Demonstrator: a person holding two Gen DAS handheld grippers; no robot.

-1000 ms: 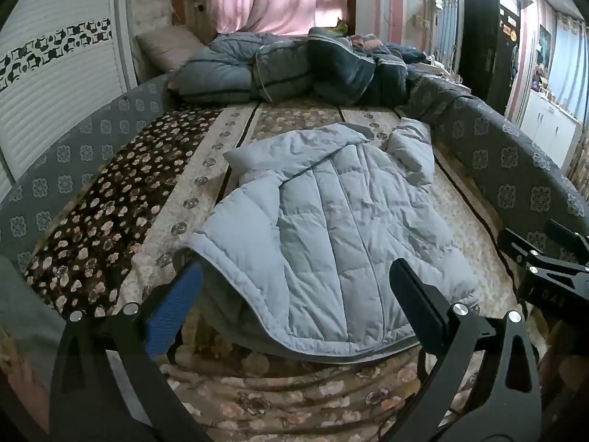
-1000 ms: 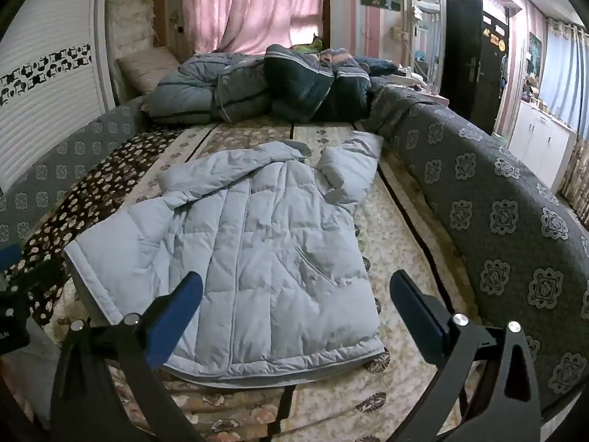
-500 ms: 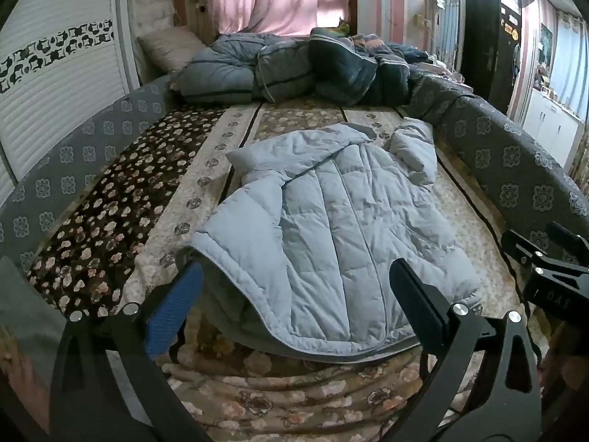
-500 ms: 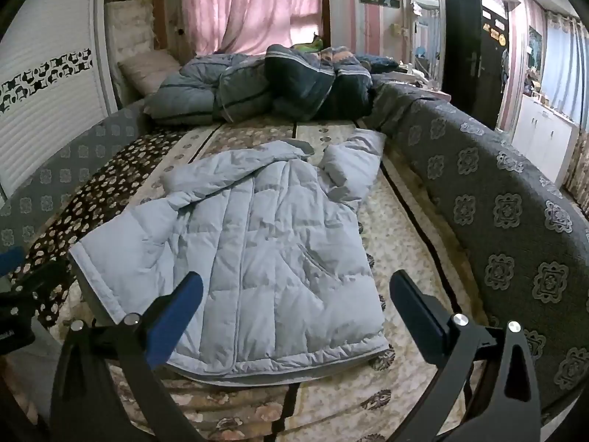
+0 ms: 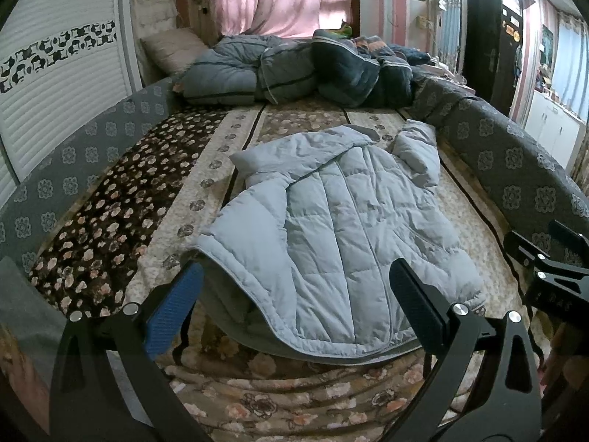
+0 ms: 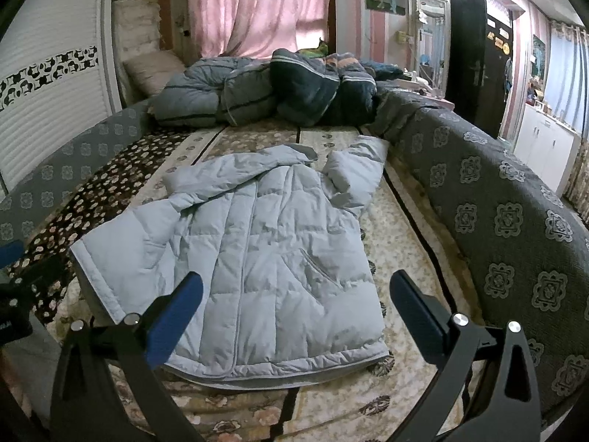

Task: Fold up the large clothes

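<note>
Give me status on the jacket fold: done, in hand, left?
Done: jacket lies spread on the bed, one sleeve bent near the collar. In hand: nothing; left gripper and right gripper are open at the hem. Left: every fold of the body.

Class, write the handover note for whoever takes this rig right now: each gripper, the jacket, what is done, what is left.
Left gripper: open, holding nothing, near the jacket's hem.
Right gripper: open, holding nothing, also at the hem end.
Light blue puffer jacket: spread on the floral bedspread, one sleeve lying across the chest, the other sleeve out to the side.
Done: at most that first sleeve.
Left: second sleeve, then body.
</note>
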